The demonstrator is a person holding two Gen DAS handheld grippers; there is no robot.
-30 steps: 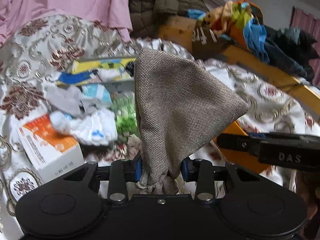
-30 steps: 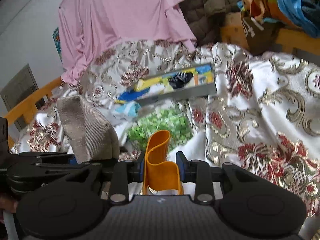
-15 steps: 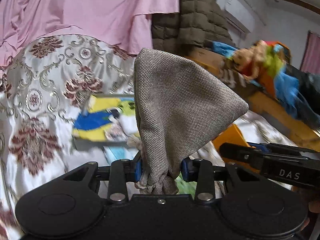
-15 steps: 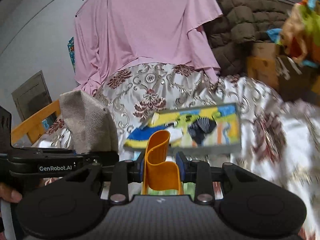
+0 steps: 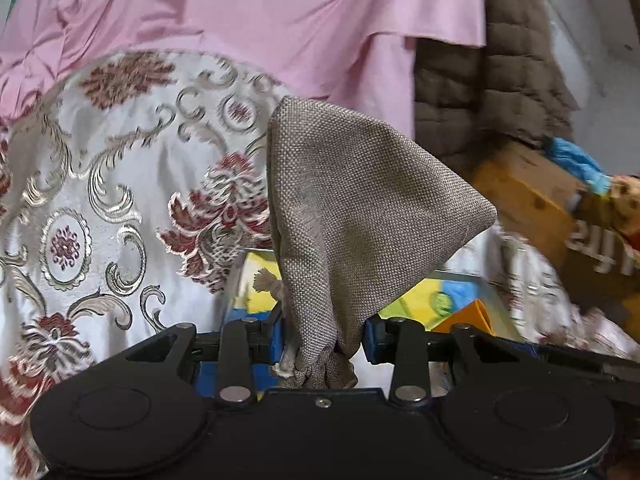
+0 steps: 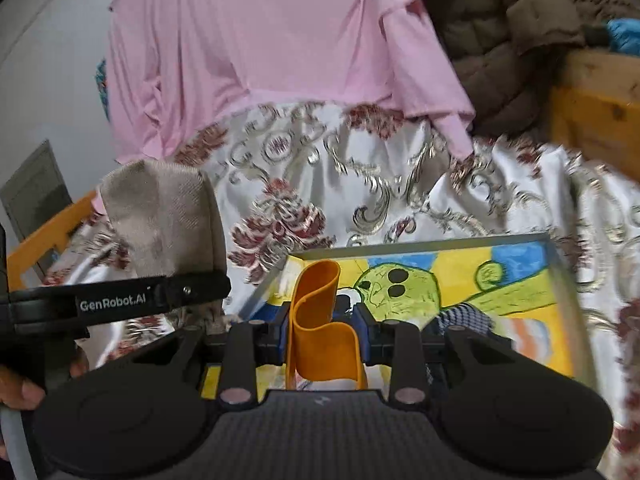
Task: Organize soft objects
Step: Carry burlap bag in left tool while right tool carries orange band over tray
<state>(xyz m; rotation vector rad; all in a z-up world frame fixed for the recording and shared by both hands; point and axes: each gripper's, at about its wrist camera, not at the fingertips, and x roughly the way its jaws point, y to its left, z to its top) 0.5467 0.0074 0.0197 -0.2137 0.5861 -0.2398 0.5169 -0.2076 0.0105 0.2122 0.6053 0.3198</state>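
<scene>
My left gripper [image 5: 324,340] is shut on the gathered neck of a grey-brown woven pouch [image 5: 360,216], which stands up in front of the lens. The same pouch [image 6: 164,216] shows at the left of the right wrist view, above the left gripper's arm. My right gripper [image 6: 322,332] is shut on a curled orange soft strip [image 6: 320,320]. Its tip [image 5: 468,316] peeks out at the lower right of the left wrist view. Both grippers hang over a shallow box [image 6: 552,264] whose inside bears a yellow, blue and green cartoon.
A white satin cloth with red and gold flowers [image 6: 320,184] covers the surface. A pink garment [image 6: 280,32] and a brown quilted jacket [image 6: 512,28] hang behind. Wooden frame rails [image 6: 600,92] stand at the right, with a cardboard box [image 5: 528,192]. A hand [image 6: 20,392] grips the left tool.
Both grippers have swept across the bed toward the pink garment, each keeping its hold. The heap of packets and boxes has slid out of view, and the cartoon box now lies right under them.
</scene>
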